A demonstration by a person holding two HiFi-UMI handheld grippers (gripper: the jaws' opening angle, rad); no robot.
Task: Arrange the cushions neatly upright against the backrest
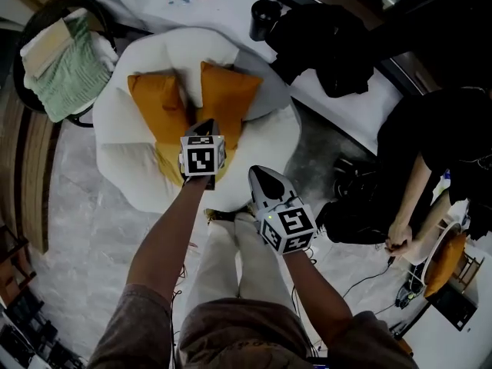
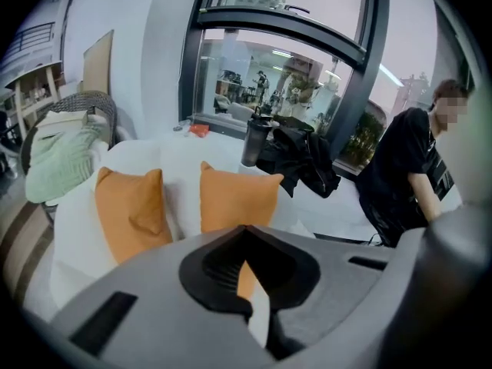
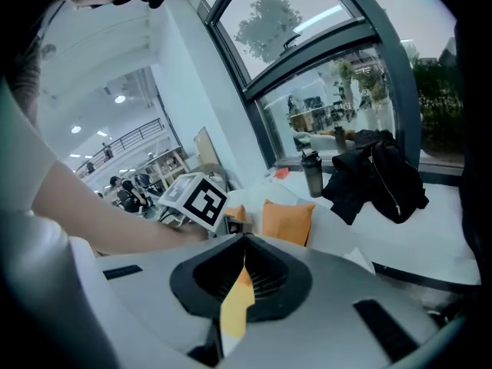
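Hovering closed and empty, your left hand-held gripper [image 1: 204, 127] is over the armchair [image 1: 123, 177] seat, your right hand-held gripper [image 1: 263, 177] at its near edge. Both orange cushions [image 1: 157, 106] [image 1: 224, 98] stand upright against the backrest, with a gap between them.

I see the left orange fabric cushion [image 1: 157, 106] beside the right orange fabric cushion [image 1: 228, 98], both against the backrest of the white padded armchair [image 1: 123, 171]; a yellow fabric cushion [image 1: 167, 161] lies before them.

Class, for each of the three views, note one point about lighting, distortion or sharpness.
Head view: dim overall, yet the orange cushions stay crisp. Left gripper view: fisheye bends the window frame, with black corners. Right gripper view: bright glare through the windows, and the near forearm looks soft.
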